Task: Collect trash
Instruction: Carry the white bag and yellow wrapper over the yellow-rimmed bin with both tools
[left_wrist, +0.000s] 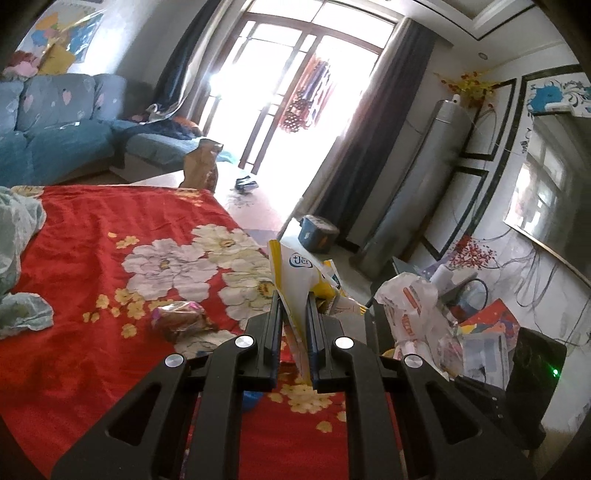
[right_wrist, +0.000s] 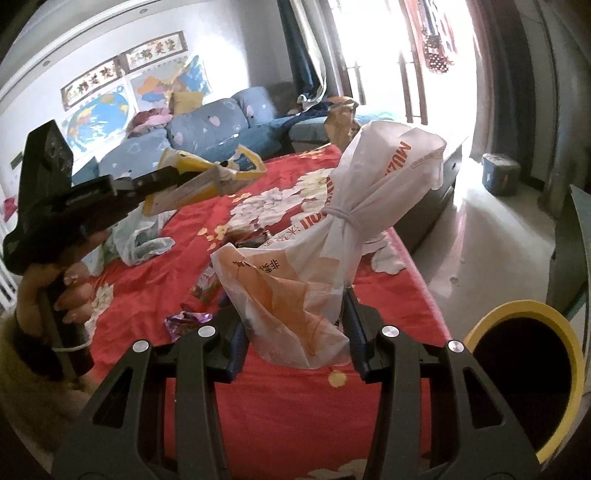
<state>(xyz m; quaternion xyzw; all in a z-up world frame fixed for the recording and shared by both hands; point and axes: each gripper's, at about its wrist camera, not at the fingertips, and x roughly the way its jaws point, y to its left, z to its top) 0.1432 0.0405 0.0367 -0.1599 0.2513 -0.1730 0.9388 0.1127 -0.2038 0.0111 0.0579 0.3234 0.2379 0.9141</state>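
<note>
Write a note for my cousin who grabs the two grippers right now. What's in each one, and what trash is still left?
Left gripper: shut on the yellow and white wrapper, held up above the red flowered cloth.
Right gripper: shut on the tied white plastic bag, also lifted.
Yellow-rimmed bin: beside the right gripper, at the lower right of its view. Neither piece is in it yet.
Still on the cloth: a clear-wrapped snack, a purple wrapper, crumpled pale blue plastic.
Left to do: probably drop both held pieces in the bin, then collect the rest.
</note>
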